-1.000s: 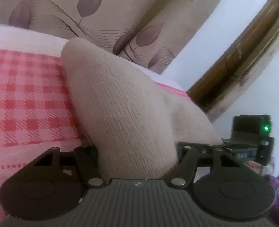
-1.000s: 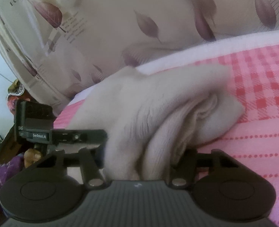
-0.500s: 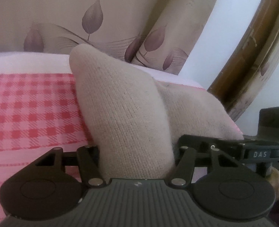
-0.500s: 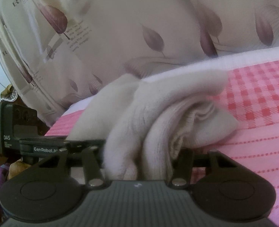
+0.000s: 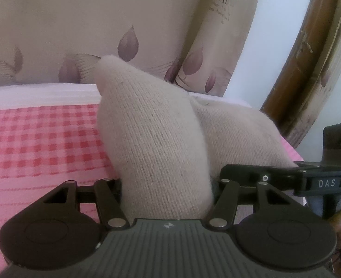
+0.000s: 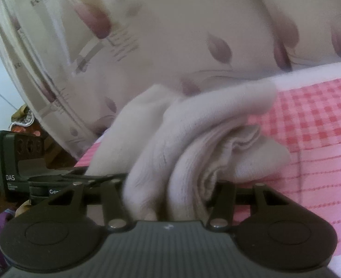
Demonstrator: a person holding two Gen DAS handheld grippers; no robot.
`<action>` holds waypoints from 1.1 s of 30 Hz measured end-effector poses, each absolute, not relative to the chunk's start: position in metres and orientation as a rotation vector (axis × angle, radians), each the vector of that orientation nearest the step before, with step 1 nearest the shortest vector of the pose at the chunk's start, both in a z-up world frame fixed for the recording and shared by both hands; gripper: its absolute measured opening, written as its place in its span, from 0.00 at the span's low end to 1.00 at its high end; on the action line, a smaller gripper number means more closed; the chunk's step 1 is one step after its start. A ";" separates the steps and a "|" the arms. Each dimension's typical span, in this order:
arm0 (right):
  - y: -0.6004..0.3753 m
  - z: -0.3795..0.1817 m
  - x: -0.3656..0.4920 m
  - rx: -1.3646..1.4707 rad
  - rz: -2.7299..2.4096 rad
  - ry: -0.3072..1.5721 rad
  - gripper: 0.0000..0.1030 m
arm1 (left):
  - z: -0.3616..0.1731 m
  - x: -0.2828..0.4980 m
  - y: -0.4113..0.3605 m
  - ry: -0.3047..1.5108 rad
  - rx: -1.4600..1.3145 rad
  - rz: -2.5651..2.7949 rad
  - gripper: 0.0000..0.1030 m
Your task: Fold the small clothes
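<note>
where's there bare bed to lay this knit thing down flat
Free: the pink checked bedsheet left of the beige knit garment in the left view, up to its white border; right view too. Crowded: the bed edge by the curtain, where both grippers meet.

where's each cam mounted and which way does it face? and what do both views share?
Left wrist: on the left gripper, looking along its fingers, which are clamped on a beige knitted garment above a pink checked bedsheet; the right gripper shows at right.
Right wrist: on the right gripper, gripping bunched folds of the garment; the left gripper shows at left.
Shared: garment, bedsheet, leaf-print curtain.
</note>
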State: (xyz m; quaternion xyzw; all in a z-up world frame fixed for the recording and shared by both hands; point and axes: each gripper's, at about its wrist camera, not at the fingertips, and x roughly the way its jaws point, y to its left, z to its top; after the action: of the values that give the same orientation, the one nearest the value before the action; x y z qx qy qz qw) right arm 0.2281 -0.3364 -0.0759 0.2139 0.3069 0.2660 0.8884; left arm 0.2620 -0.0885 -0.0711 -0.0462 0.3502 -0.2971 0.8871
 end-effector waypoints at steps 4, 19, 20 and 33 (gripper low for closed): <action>-0.320 -0.068 0.217 0.443 0.564 0.634 0.51 | -0.064 0.245 -0.073 0.722 -0.093 -0.605 0.57; -0.279 -0.061 0.177 0.468 0.597 0.611 0.51 | -0.052 0.200 -0.036 0.717 -0.123 -0.576 0.57; -0.277 -0.060 0.175 0.468 0.600 0.610 0.51 | -0.051 0.197 -0.034 0.716 -0.126 -0.574 0.57; -0.251 -0.054 0.156 0.474 0.627 0.597 0.51 | -0.044 0.172 -0.004 0.704 -0.146 -0.544 0.57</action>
State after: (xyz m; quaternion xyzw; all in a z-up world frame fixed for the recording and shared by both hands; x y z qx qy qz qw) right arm 0.1564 -0.2506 -0.0543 0.2276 0.2866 0.3011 0.8806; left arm 0.1719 -0.0044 -0.0437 -0.0707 0.3403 -0.2631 0.9000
